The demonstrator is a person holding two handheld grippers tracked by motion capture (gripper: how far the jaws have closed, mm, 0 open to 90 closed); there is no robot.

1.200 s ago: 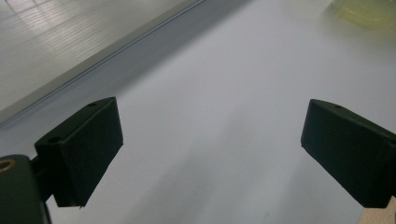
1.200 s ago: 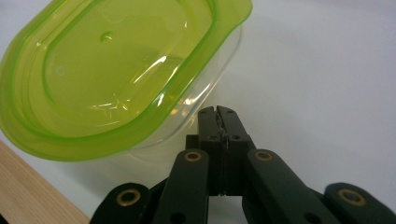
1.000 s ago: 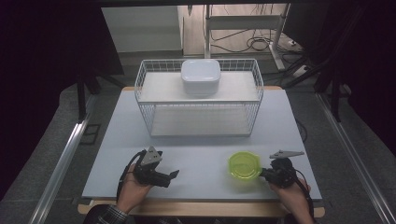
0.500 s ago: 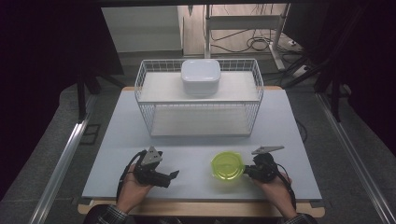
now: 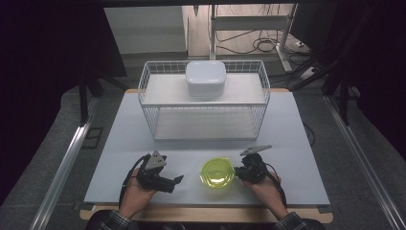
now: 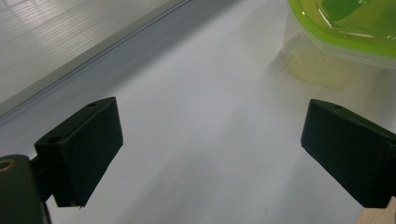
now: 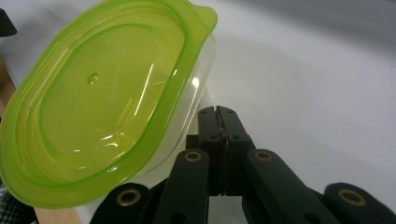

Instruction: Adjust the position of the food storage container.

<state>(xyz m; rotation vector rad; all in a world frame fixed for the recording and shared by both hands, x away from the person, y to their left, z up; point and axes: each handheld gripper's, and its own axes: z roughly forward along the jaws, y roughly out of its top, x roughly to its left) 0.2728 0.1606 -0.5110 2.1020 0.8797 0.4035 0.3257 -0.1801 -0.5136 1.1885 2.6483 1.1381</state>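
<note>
A clear container with a lime-green lid [image 5: 217, 173] stands on the white table near its front edge. My right gripper [image 5: 238, 173] is at the container's right side, jaws shut together. In the right gripper view the closed tips [image 7: 218, 114] sit against the clear wall just under the lid's rim [image 7: 102, 98], with nothing between them. My left gripper [image 5: 178, 181] rests left of the container with a small gap, jaws open. In the left gripper view its jaws [image 6: 210, 149] stand wide over bare table, and the container [image 6: 345, 28] is ahead at the upper right.
A white wire rack [image 5: 143, 91] stands across the back half of the table, with a white lidded box [image 5: 206, 79] on its upper shelf. Bare table [image 5: 287, 124] lies between the rack and the hands. The wooden front edge [image 5: 201, 213] runs just below the hands.
The right gripper and the green-lidded container have slid left together along the table front, toward the left gripper. The left gripper has stayed put.
</note>
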